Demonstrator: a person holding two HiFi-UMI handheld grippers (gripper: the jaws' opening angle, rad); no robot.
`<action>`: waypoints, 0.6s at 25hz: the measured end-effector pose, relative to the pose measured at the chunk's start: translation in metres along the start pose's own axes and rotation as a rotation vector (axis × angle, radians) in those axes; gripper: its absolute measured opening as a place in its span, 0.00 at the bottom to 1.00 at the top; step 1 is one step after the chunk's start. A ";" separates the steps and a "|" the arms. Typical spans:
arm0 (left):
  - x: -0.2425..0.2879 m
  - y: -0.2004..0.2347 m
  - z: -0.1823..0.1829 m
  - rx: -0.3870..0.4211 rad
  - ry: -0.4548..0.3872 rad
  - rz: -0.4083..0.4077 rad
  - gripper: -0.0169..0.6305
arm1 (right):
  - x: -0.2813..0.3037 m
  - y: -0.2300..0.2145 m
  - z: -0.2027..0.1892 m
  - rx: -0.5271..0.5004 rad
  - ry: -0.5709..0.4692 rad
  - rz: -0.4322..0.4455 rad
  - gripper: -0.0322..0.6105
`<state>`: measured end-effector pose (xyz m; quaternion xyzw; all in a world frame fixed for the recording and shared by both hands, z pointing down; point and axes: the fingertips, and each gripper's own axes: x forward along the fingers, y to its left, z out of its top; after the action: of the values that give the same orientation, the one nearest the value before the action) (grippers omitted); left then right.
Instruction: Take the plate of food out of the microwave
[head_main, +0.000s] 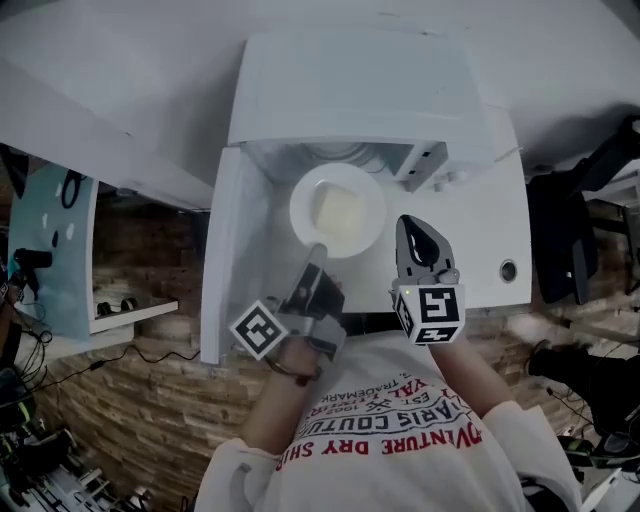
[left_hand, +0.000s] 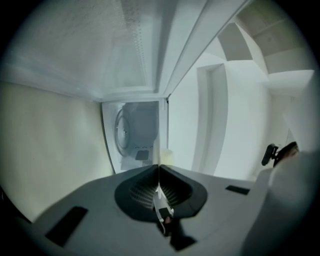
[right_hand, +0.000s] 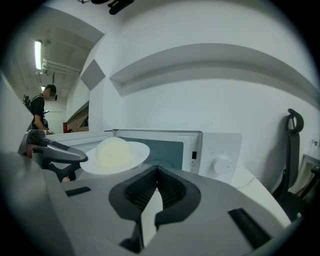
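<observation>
A white plate (head_main: 338, 212) with a pale dome of food (right_hand: 114, 151) hangs level in front of the open white microwave (head_main: 340, 95). My left gripper (head_main: 316, 250) is shut on the plate's near rim. In the left gripper view the rim shows as a thin edge between the closed jaws of that gripper (left_hand: 159, 167), with the microwave's cavity (left_hand: 136, 134) behind. My right gripper (head_main: 412, 222) hovers just right of the plate, shut and holding nothing. In its own view the right gripper (right_hand: 157, 169) points at the microwave (right_hand: 200, 150), with the plate to the left.
The microwave door (head_main: 225, 265) stands swung open to the left. The control panel with its knob (right_hand: 220, 163) is on the right. The white counter (head_main: 500, 240) extends right. A dark chair (head_main: 565, 235) stands further right, and a person (right_hand: 40, 107) is far off at the left.
</observation>
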<state>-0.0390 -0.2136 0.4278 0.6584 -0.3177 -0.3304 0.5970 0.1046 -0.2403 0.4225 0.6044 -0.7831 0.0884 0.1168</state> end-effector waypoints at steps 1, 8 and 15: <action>-0.002 -0.006 0.001 0.002 0.005 -0.010 0.05 | -0.003 0.003 0.003 0.002 -0.008 0.001 0.07; -0.008 -0.046 0.012 0.049 0.029 -0.095 0.05 | -0.011 0.012 0.029 -0.017 -0.078 -0.005 0.07; -0.004 -0.063 0.013 0.060 0.042 -0.118 0.05 | -0.014 0.014 0.050 -0.030 -0.124 -0.003 0.07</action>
<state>-0.0500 -0.2124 0.3643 0.7003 -0.2755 -0.3413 0.5632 0.0908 -0.2378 0.3707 0.6082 -0.7891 0.0388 0.0770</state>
